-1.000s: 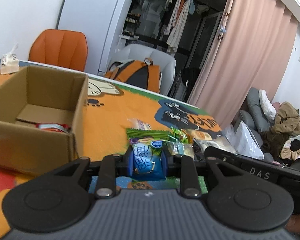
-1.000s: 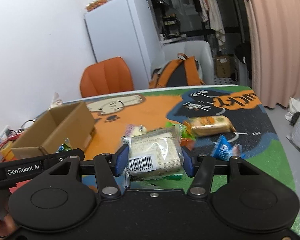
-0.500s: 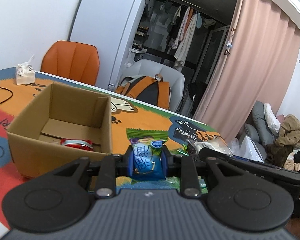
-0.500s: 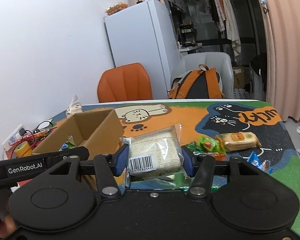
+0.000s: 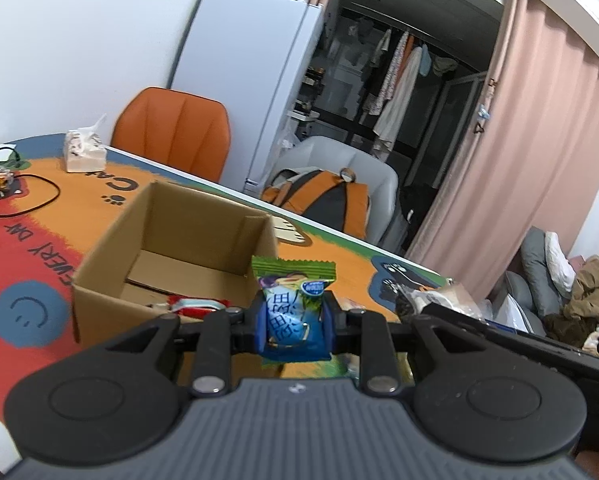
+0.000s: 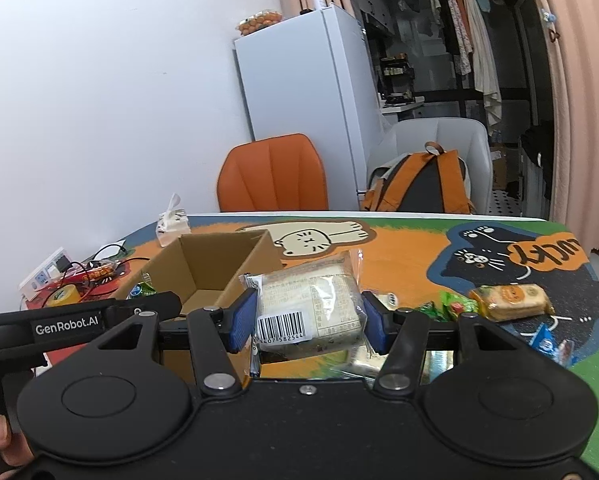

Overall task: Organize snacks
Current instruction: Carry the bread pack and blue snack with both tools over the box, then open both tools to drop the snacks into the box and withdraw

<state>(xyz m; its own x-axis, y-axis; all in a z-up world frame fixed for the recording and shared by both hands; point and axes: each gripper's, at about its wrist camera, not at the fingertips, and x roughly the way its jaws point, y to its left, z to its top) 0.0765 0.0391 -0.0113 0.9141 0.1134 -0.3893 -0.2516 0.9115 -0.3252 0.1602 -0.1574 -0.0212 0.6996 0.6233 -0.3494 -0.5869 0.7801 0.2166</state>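
Note:
My left gripper [image 5: 295, 326] is shut on a blue and green snack packet [image 5: 293, 312], held upright just this side of the open cardboard box [image 5: 171, 264]. A red packet [image 5: 195, 305] lies inside the box. In the right wrist view, my right gripper [image 6: 307, 320] is shut on a clear-wrapped cake packet [image 6: 309, 300] with a barcode label, to the right of the same cardboard box [image 6: 215, 264]. On the mat to the right lie an orange cake packet [image 6: 511, 302], a green candy packet [image 6: 453, 304] and a blue packet [image 6: 547, 340].
The table carries a cartoon cat mat [image 6: 399, 248]. A tissue pack [image 5: 84, 152] and cables [image 5: 27, 196] lie at the far left. An orange chair [image 6: 273, 174] and a grey chair with a backpack [image 6: 423, 182] stand behind the table. A power strip [image 6: 47, 276] sits left.
Both grippers have moved left and upward with their packets, bringing the cardboard box closer to the middle of each view. The grips are unchanged.

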